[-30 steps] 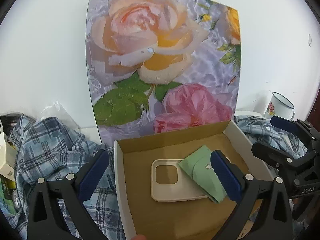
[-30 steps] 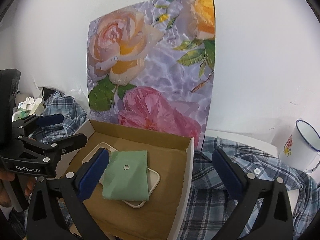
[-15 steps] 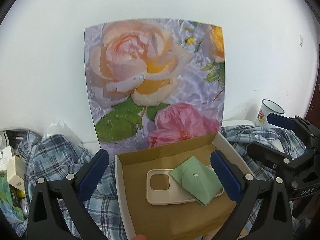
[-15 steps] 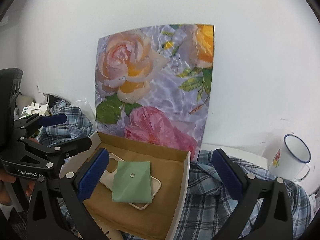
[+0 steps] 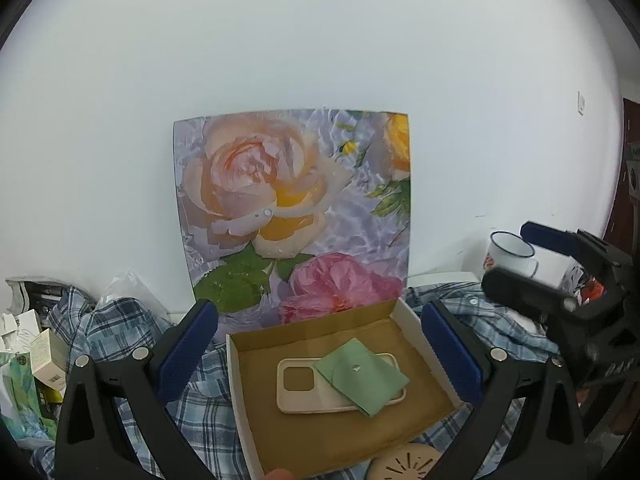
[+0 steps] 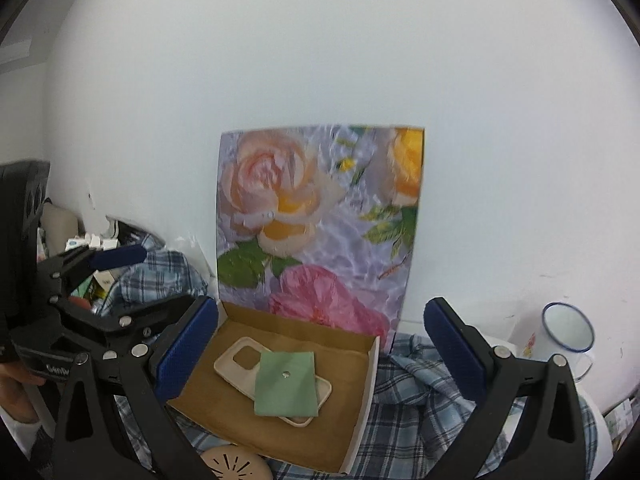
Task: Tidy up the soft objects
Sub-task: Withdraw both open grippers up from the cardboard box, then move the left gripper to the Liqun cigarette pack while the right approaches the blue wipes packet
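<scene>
Looks like a between-items step: cardboard box (image 5: 256, 412) is sitting on the plaid shirt (image 6: 416, 408) in front of the floral panel (image 5: 296, 216), already holding a cream phone case (image 5: 296, 380) with a green pouch (image 6: 286, 376) lying across it. Next move likely calls for picking another soft item, maybe the shirt; a guess. Both grippers are hovering above the box, level, facing the wall. Left gripper (image 5: 320, 344) and right gripper (image 6: 320, 344) jaws are spread wide, gripping nothing.

Green pouch (image 5: 362, 376) lies flat across cream, seemingly soft phone case (image 5: 298, 386).
</scene>
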The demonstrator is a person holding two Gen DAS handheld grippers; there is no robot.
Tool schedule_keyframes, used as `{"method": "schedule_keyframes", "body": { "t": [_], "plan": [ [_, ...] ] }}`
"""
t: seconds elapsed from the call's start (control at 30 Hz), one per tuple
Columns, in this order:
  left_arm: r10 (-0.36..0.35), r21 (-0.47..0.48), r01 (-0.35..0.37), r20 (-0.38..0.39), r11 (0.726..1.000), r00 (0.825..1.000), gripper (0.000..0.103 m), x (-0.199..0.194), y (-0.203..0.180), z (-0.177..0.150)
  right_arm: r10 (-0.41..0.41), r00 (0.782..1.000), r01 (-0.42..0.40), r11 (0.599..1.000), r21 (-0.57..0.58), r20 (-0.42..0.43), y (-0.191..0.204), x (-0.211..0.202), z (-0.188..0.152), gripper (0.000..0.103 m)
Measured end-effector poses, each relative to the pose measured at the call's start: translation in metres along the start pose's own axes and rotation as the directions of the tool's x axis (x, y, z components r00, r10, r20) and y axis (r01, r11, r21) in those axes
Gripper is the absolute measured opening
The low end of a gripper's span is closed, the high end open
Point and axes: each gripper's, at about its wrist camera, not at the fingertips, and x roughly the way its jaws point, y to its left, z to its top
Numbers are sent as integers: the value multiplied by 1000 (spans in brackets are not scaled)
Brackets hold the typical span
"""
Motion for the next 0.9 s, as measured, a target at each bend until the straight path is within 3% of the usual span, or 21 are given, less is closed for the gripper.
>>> {"method": "schedule_keyframes", "body": {
  "t": [0.47, 0.9],
  "plan": [
    [8, 17, -9, 85, 1000, 996, 103, -65, -15, 15, 41, 993, -36, 998, -49, 111, 21, -61, 26, 103],
    [-38, 44, 34, 79, 998, 996, 103, -115, -36, -20, 47, 993, -38, 995, -89, 106, 34, -112, -20, 103]
  ]
}}
